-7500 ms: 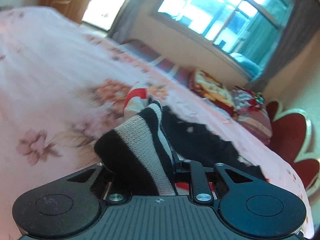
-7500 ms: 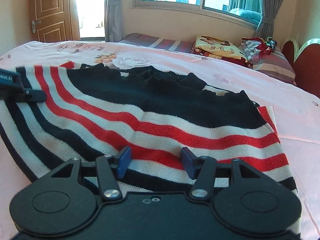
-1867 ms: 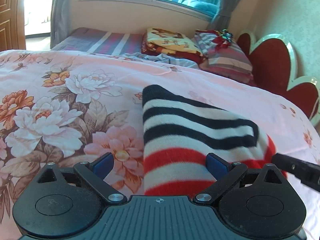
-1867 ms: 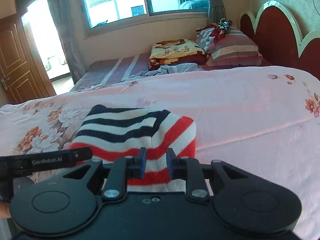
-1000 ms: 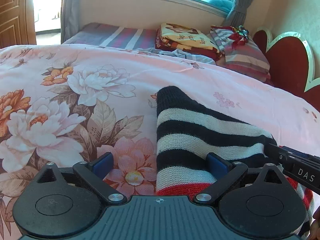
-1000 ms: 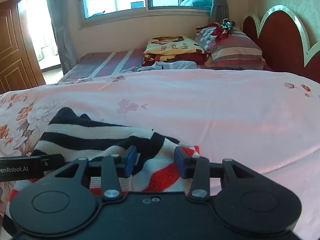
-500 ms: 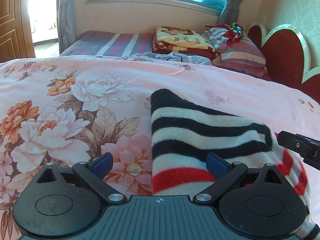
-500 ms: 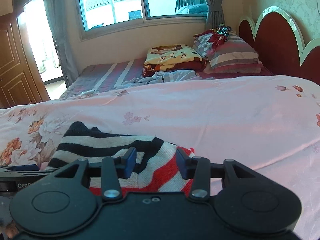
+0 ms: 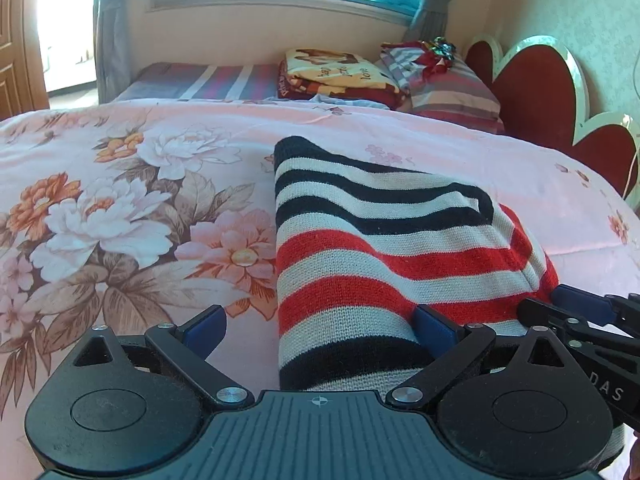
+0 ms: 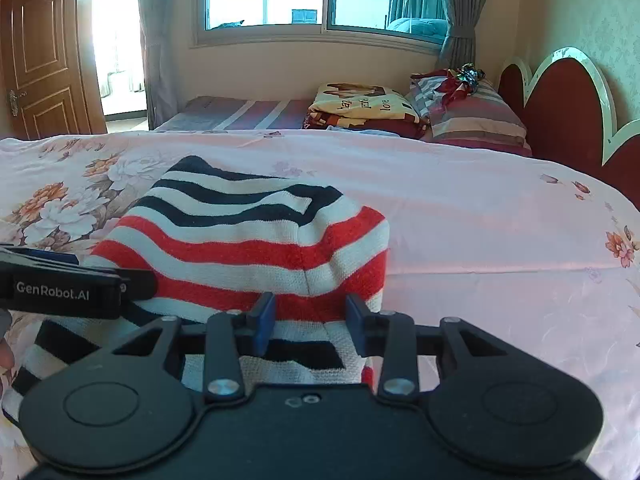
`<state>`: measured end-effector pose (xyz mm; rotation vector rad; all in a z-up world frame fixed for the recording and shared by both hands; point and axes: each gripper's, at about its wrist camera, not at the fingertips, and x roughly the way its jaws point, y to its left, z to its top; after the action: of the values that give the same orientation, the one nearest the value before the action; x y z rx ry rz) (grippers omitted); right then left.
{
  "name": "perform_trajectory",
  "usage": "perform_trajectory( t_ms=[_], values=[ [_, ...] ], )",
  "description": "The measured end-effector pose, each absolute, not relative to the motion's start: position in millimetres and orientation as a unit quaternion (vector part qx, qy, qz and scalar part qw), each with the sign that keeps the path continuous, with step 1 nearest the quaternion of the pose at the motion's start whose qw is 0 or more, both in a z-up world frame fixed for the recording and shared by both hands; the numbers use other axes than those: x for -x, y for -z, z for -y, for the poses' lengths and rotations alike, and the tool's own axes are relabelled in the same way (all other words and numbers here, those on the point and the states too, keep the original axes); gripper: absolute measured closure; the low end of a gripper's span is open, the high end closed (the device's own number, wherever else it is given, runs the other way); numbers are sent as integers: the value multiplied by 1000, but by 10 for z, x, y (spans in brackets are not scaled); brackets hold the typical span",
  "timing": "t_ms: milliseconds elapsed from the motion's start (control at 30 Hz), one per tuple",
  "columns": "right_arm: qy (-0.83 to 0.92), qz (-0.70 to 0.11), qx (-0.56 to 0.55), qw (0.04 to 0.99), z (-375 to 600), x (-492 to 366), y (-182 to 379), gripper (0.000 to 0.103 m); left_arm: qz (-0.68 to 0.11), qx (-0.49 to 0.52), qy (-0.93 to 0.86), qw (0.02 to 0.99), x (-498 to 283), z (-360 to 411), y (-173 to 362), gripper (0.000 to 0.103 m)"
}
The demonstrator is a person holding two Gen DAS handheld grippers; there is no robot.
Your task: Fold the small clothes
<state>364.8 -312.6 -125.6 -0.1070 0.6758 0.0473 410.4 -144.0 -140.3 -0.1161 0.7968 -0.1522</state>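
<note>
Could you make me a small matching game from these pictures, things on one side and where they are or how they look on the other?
Things:
1. striped knitted garment in black, white and red
2. left tool
3. yellow printed folded blanket
4. brown wooden door

Descriptions:
A. fingers spread wide, one on bare sheet, one on knit
B. at the room's far left
C. folded into a bundle on the pink floral bedsheet
D. beside the striped pillow

Pairs: 1-C, 2-A, 3-D, 4-B
</note>
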Motion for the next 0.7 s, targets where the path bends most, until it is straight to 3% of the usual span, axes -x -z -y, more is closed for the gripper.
perform_trajectory(
  t_ms=[200, 400, 600, 700],
  values=[
    [-41, -315, 27, 948, 3156, -3218, 1049, 65, -369, 47, 93, 924, -3736, 1361, 1265, 5],
    [-13, -358, 31, 933, 3276, -2974, 1364, 61, -374, 47, 99, 921, -3579, 1362, 1411, 4],
    [-12, -355, 0, 935, 3344, -2891, 1259, 62, -379, 40, 94, 920, -3558, 1375, 1311, 3],
    [-19, -350, -32, 936, 3442, -2871, 1168, 50, -388, 45, 88, 916, -3575, 1349, 1261, 3]
  ],
)
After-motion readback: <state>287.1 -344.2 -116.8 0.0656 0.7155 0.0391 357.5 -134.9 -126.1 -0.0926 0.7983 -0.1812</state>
